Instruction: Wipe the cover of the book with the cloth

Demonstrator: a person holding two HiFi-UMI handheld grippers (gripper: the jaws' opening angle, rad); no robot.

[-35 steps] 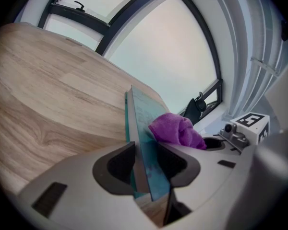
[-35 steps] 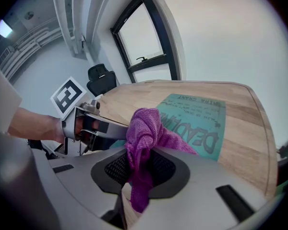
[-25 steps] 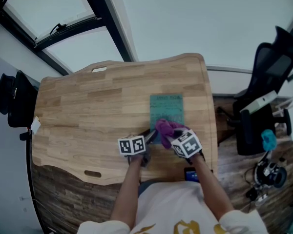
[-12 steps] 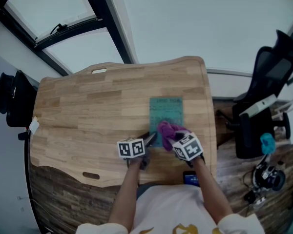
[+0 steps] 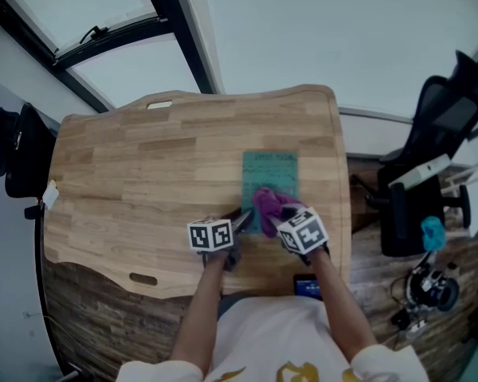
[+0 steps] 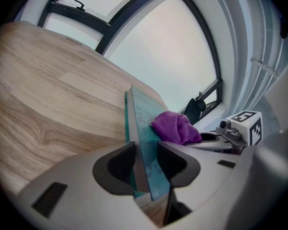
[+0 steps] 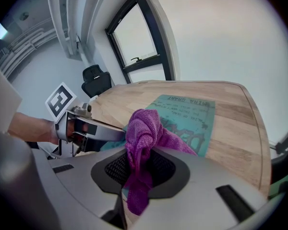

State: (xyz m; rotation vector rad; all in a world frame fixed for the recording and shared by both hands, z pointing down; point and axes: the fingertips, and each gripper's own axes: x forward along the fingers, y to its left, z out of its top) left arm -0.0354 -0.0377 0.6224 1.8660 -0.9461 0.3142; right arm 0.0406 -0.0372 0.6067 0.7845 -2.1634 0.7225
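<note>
A teal book point(image 5: 269, 177) lies flat on the wooden table point(image 5: 143, 173), towards its right side. My left gripper point(image 5: 240, 221) is shut on the book's near left edge; in the left gripper view the book point(image 6: 140, 123) runs between the two pads of the left gripper point(image 6: 145, 163). My right gripper point(image 5: 277, 216) is shut on a bunched purple cloth point(image 5: 268, 204), which rests on the near part of the cover. In the right gripper view the cloth point(image 7: 143, 133) hangs out of the right gripper point(image 7: 141, 169) over the book point(image 7: 189, 114).
The table's right edge point(image 5: 344, 181) runs close beside the book. A black office chair point(image 5: 434, 150) stands to the right, a dark bag point(image 5: 16, 153) to the left. A small dark device point(image 5: 307, 285) lies at the near table edge. Bare wood stretches to the left.
The right gripper and the cloth have edged only slightly over the near part of the cover. The left gripper keeps its hold in the same place.
</note>
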